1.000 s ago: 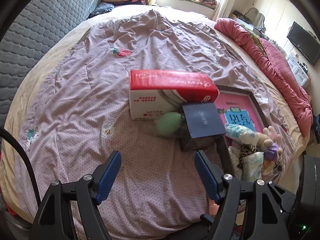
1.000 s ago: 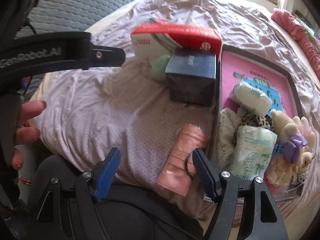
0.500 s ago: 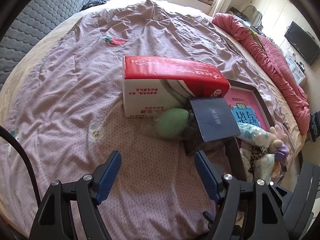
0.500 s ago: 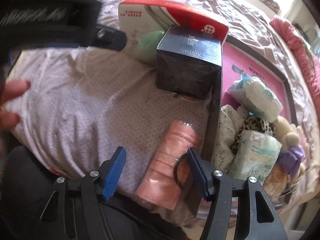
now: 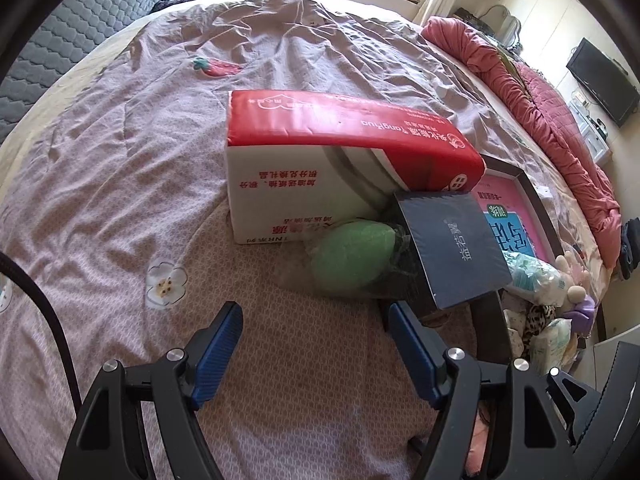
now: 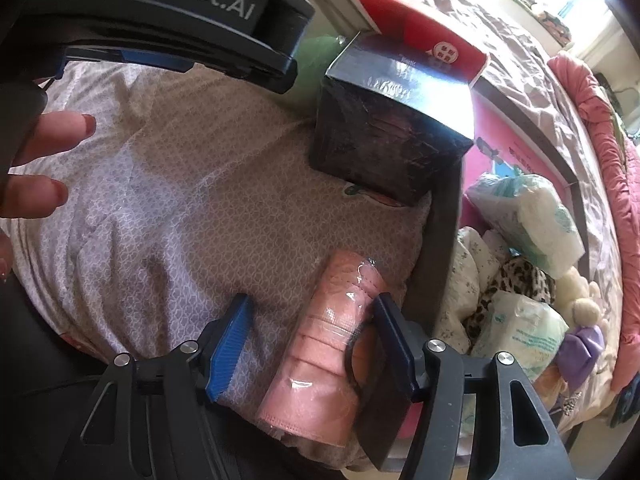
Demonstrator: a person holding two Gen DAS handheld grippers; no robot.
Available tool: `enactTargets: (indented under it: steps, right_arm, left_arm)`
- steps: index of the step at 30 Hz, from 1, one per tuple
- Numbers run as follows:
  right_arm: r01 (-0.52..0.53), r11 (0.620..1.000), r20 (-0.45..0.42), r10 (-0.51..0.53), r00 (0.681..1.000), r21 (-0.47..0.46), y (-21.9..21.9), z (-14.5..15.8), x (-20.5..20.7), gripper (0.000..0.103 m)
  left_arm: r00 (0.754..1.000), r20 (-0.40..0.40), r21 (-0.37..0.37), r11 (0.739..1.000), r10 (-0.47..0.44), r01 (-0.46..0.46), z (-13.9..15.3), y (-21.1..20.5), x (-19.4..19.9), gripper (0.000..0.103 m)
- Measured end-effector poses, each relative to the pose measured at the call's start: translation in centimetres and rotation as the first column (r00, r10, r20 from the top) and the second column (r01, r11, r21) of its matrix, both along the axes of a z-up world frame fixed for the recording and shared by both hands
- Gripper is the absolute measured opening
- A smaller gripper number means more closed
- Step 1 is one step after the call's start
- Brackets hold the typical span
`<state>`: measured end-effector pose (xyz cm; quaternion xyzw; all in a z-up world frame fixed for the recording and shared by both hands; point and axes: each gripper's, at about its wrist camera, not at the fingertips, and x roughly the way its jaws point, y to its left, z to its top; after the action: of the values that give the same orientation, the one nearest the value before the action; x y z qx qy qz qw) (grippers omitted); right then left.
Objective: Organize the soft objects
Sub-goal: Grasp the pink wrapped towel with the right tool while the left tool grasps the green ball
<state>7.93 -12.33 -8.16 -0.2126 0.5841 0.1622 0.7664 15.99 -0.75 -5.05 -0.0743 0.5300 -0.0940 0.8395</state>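
Both grippers have come down closer to the bedspread (image 5: 120, 184) since a second ago, so the red-and-white tissue pack (image 5: 320, 168) and the dark box (image 5: 452, 252) fill more of the left wrist view. Right gripper (image 6: 312, 340) jaws have narrowed a little over that second, with the pink wrapped roll (image 6: 332, 340) now between them.

At the right lies a dark-rimmed tray (image 6: 444, 248) with a pink printed floor. It holds a white and green soft pack (image 6: 528, 216), a second pale green pack (image 6: 520, 328), a leopard-print cloth (image 6: 516, 284), a white floral cloth (image 6: 468, 268) and a cream plush toy with a purple bow (image 6: 580, 340).

The pink roll lies on the bedspread just left of the tray's near wall. The right gripper's right pad is against or just beside the roll's right edge, while the left pad stands apart from it; the jaws are about half open and do not squeeze it.

The left gripper (image 5: 316, 336) is wide open and holds nothing, hovering over bare bedspread just near of a green soft object in clear wrap (image 5: 352, 256), which lies against the tissue pack and the dark box.
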Motion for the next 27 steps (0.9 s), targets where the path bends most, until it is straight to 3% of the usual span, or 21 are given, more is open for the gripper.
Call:
enactTargets:
  steps: [5,7,9,11,20,24,27]
  right_arm:
    - [-0.044,0.999,0.016,0.044,0.999,0.004,0.0,-0.3,1.4,0.068]
    - [-0.059,0.998,0.030,0.058,0.998,0.031,-0.1,-0.2,1.7,0.062]
    - [-0.062,0.995,0.054,0.058,0.997,0.078,-0.4,0.1,2.0,0.043]
    - [-0.061,0.992,0.062,0.054,0.997,0.109,-0.9,0.2,2.4,0.040]
    - [0.004,0.940,0.008,-0.007,1.000,0.342,-4.3,0.9,4.6,0.036]
    - [-0.007,0.931,0.004,0.006,1.000,0.366,-3.9,1.0,5.1,0.035]
    - [-0.021,0.931,0.007,0.020,1.000,0.364,-3.4,1.0,5.5,0.035]
  left_arm:
    - [1.000,-0.007,-0.010,1.000,-0.014,0.014,-0.7,-0.2,0.8,0.075]
    - [1.000,-0.009,-0.015,1.000,-0.014,0.014,-1.0,-0.1,1.0,0.075]
    - [1.000,-0.009,-0.016,1.000,-0.020,0.020,-1.1,-0.2,1.2,0.075]
    - [1.000,-0.007,-0.021,0.999,-0.024,0.024,-1.3,-0.2,1.5,0.075]
    - [0.999,0.014,-0.038,0.999,-0.039,0.040,-1.6,-0.6,2.4,0.072]
    - [0.999,0.009,-0.085,0.996,-0.031,0.031,-2.0,-0.3,2.7,0.069]
    - [0.999,0.013,-0.113,0.993,-0.037,0.039,-2.2,-0.2,2.9,0.060]
